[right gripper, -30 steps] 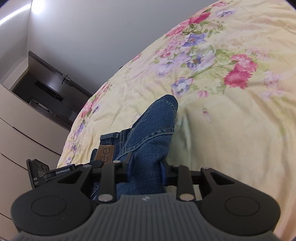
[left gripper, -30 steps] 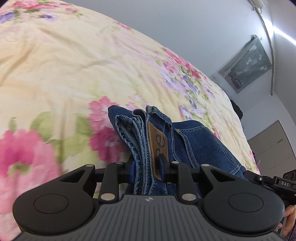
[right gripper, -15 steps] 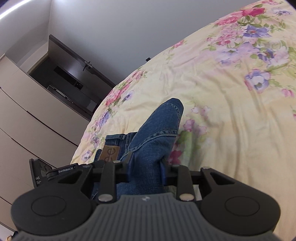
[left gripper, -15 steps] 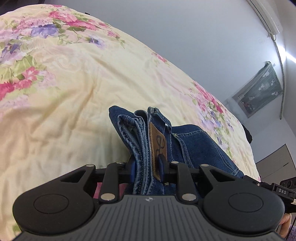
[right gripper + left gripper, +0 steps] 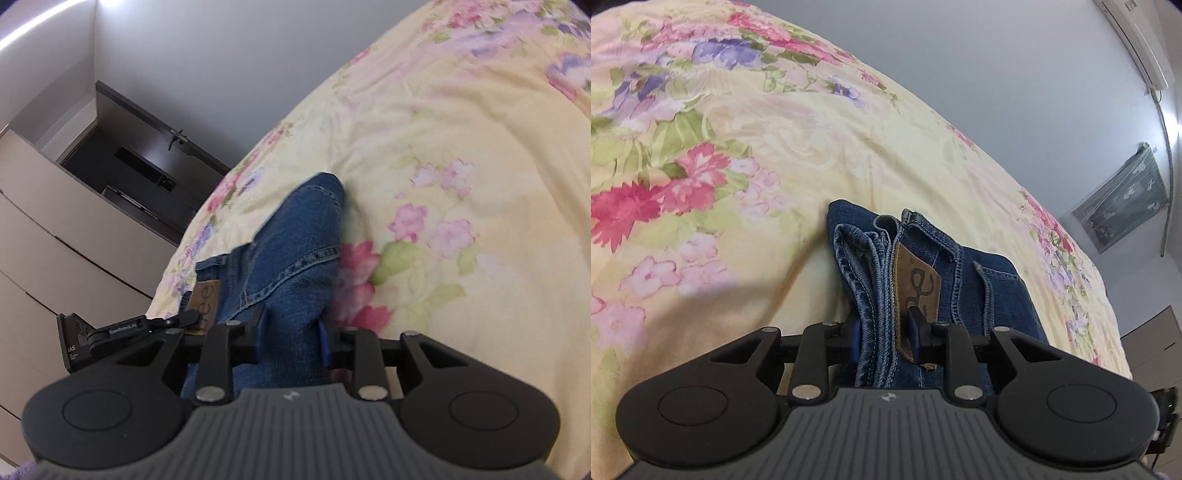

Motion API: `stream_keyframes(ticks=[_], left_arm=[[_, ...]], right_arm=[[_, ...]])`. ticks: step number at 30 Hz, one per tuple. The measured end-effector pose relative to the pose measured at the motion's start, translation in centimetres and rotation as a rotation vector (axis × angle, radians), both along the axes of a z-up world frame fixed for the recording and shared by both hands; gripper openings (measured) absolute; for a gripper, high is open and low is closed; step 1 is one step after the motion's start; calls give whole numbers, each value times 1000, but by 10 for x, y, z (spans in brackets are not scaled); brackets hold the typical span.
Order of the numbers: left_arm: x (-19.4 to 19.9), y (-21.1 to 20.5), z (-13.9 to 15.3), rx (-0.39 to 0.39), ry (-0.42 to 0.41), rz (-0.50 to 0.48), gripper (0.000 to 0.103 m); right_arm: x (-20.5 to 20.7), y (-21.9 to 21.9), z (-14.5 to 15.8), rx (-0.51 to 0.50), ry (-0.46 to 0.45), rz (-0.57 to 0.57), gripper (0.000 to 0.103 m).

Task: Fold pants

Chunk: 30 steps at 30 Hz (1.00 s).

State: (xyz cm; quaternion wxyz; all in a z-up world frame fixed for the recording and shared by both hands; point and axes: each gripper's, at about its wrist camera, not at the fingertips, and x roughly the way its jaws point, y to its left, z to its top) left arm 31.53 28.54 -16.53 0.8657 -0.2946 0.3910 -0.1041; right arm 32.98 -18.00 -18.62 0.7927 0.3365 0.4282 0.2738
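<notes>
The left gripper (image 5: 884, 332) has its jaws closed down to a narrow gap on the stacked waistband layers of the blue jeans (image 5: 923, 273), one pad pressing the brown leather patch (image 5: 916, 280) (its lettering only partly readable). The jaws have just eased open slightly, yet the denim sits pinched between them. The right gripper (image 5: 291, 334) clamps a thick fold of the jeans' leg (image 5: 295, 258), jaws likewise narrow and pressed on cloth from both sides. The jeans lie bunched on the bed, over a pale yellow floral bedspread (image 5: 757, 166) that spreads to the left and far side. In the right wrist view the left gripper shows at the near left, beside the patch. A dark doorway (image 5: 129, 166) stands far left there.
</notes>
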Motion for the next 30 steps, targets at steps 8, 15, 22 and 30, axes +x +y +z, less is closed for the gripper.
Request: stream_keyframes(ticks=[8, 15, 22, 30], left_arm=[[-3, -5, 1, 65, 27, 31, 45], [-64, -36, 49, 239, -47, 120, 42], [-106, -90, 52, 348, -40, 135, 41], [-93, -102, 25, 460, 24, 117, 41]], right_arm=[[-3, 9, -9, -109, -9, -9, 23], [-40, 26, 47, -414, -242, -26, 34], [-93, 61, 61, -566, -408, 36, 30], [-88, 79, 28, -655, -355, 99, 29]])
